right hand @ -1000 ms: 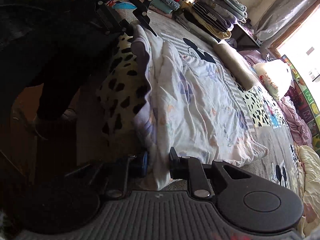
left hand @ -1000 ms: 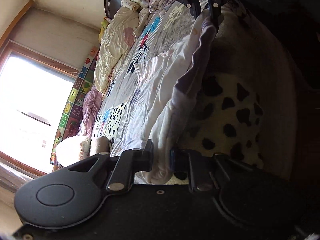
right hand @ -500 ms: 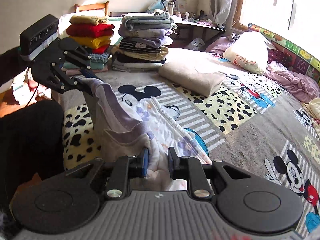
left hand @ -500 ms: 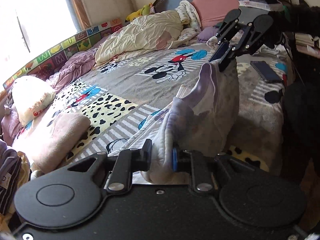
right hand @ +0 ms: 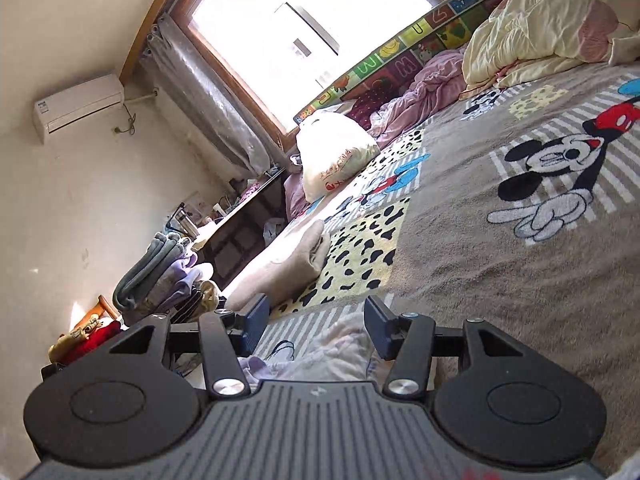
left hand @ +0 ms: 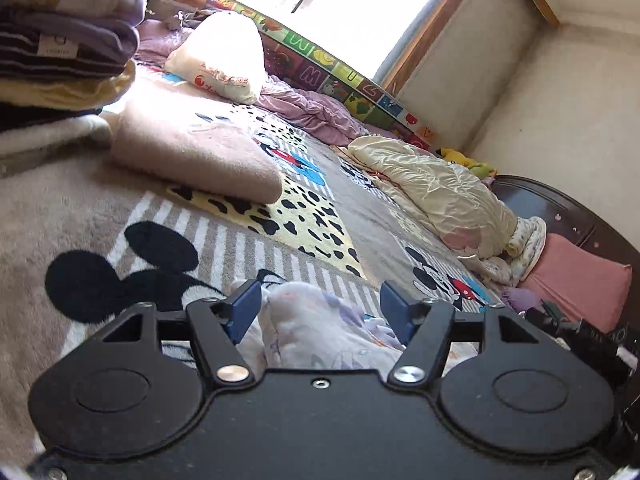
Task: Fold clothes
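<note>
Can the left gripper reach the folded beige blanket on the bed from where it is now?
Probably yes. The left gripper is open, with the pale floral garment lying loose between its fingers, not clamped. The folded beige blanket lies ahead on the bedspread, and nothing stands between them.

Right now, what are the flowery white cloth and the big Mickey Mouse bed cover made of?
The pale flower-print garment looks like thin, soft matte cotton, judging by its small loose creases. The grey Mickey Mouse bed cover looks like plush fleece: its surface shows a short fuzzy pile. Neither can be told for certain by sight.
</note>
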Action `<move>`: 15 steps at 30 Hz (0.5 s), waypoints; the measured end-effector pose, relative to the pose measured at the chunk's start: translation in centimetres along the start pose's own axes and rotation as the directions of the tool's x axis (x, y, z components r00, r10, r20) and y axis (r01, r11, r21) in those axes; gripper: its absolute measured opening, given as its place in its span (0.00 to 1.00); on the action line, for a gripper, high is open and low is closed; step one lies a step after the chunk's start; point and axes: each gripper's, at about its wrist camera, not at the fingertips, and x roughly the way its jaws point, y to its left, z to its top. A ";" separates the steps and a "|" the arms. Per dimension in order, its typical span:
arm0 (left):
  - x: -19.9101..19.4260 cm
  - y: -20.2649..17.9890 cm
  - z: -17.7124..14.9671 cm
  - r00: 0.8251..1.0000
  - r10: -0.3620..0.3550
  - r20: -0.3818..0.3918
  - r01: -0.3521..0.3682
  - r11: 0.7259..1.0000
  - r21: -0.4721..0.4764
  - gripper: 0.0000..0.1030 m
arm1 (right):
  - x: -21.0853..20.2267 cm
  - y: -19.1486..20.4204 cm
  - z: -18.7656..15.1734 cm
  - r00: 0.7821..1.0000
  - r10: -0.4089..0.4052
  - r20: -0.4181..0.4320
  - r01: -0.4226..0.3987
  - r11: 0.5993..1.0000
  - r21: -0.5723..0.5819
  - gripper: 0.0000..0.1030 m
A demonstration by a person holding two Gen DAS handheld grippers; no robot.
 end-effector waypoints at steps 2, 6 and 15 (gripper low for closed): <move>0.6 -0.2 -0.4 0.997 0.013 -0.072 -0.011 1.000 0.027 0.68 | 1.2 -0.1 -1.8 0.998 -0.020 -0.055 0.020 1.000 -0.004 0.58; 2.2 -0.1 -1.8 0.988 -0.028 -0.152 0.030 1.000 0.010 0.62 | 3.7 0.5 -2.7 0.984 -0.114 -0.135 0.102 0.991 -0.091 0.58; 5.0 -0.5 -1.2 0.988 -0.038 -0.147 0.044 0.998 0.041 0.22 | 0.9 0.1 -2.7 1.000 0.000 0.008 -0.001 0.998 0.067 0.20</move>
